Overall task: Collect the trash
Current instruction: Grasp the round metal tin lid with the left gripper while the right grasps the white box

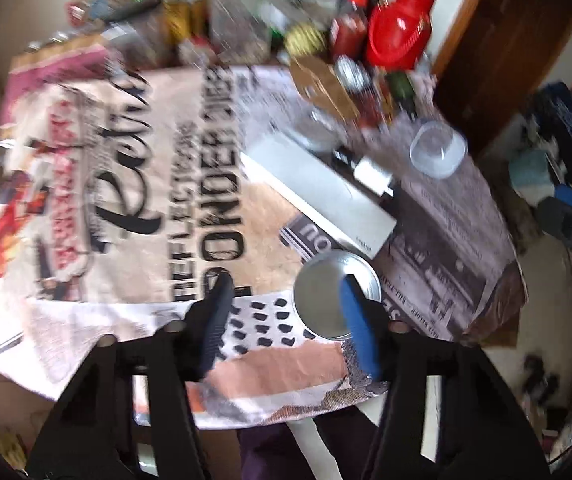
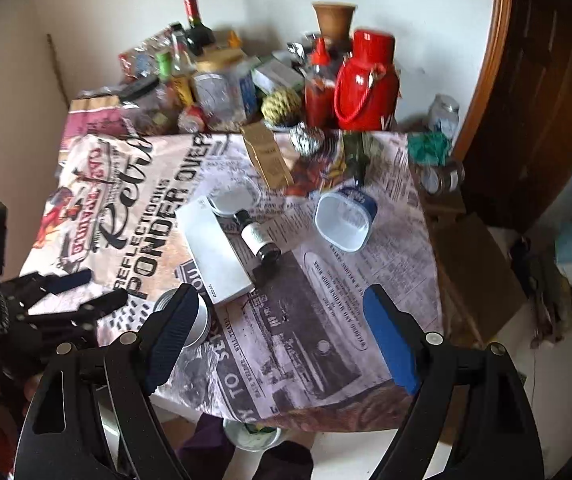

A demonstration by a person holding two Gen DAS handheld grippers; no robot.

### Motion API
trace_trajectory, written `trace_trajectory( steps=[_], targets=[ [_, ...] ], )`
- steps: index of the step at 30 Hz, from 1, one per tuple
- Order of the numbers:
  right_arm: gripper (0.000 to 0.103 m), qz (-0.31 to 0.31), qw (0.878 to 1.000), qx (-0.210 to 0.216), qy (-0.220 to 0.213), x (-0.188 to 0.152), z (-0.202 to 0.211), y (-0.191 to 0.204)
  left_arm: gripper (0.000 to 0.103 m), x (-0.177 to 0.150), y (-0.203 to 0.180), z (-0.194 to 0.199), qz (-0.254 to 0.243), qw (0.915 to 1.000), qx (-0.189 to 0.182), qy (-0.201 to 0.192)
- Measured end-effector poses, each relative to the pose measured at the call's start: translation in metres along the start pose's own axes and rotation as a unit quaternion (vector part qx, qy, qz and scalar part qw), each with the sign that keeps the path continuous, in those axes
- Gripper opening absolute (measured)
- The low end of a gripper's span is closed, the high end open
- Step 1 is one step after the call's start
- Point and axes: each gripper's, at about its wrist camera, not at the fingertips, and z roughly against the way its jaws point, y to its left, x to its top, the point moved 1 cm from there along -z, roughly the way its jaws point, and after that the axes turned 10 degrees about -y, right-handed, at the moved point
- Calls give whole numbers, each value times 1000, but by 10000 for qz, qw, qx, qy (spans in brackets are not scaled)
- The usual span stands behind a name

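Observation:
A round metal tin (image 1: 321, 300) lies near the table's front edge on the printed cloth (image 1: 146, 184). My left gripper (image 1: 286, 286) hovers over it with its jaws partly apart; its blue finger (image 1: 359, 328) crosses the tin's right half, and nothing is pinched. In the right wrist view the tin (image 2: 202, 320) peeks out behind my right gripper's dark finger (image 2: 170, 336). My right gripper (image 2: 280, 292) stands wide open above the cloth, holding nothing. Beyond it lie a flat white box (image 2: 214, 248), a small dark bottle (image 2: 256, 238) and a clear plastic tub (image 2: 343, 224) on its side. The left gripper (image 2: 106, 286) shows at the left.
Bottles, jars, a red jug (image 2: 365, 80) and packets crowd the back of the table by the wall. A brown carton (image 2: 268, 156), a foil ball (image 2: 305, 140) and a wrapper (image 2: 313, 176) lie mid-table. A cardboard box (image 2: 473, 264) and clutter stand on the floor to the right.

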Motion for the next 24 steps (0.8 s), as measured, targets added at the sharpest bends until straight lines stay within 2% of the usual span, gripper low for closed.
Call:
trace_trajectory(
  steps=[2, 4, 7, 11, 14, 18, 24],
  targets=[
    [82, -58, 9999, -52, 125, -2, -14, 3, 44, -2, 1, -16, -76, 9998, -86, 158],
    [82, -87, 9996, -117, 242, -5, -27, 5, 33, -4, 3, -34, -74, 9990, -254, 356],
    [82, -181, 9990, -96, 398, -9, -45, 5, 26, -8, 6, -51, -9, 9973, -483, 547],
    [82, -262, 9977, 85, 613, -16, -64, 6, 17, -10, 6, -59, 13, 9966, -609, 551],
    [82, -197, 9967, 133, 774, -22, -79, 9, 11, -13, 6, -61, 202, 9946, -868, 524],
    [82, -115, 9947, 320, 975, -24, -102, 16, 2, -14, 6, -64, 207, 9955, -804, 467],
    [82, -35, 9917, 595, 1137, -20, -128, 31, 1, -12, 33, -60, 476, 9972, -411, 403]
  ],
)
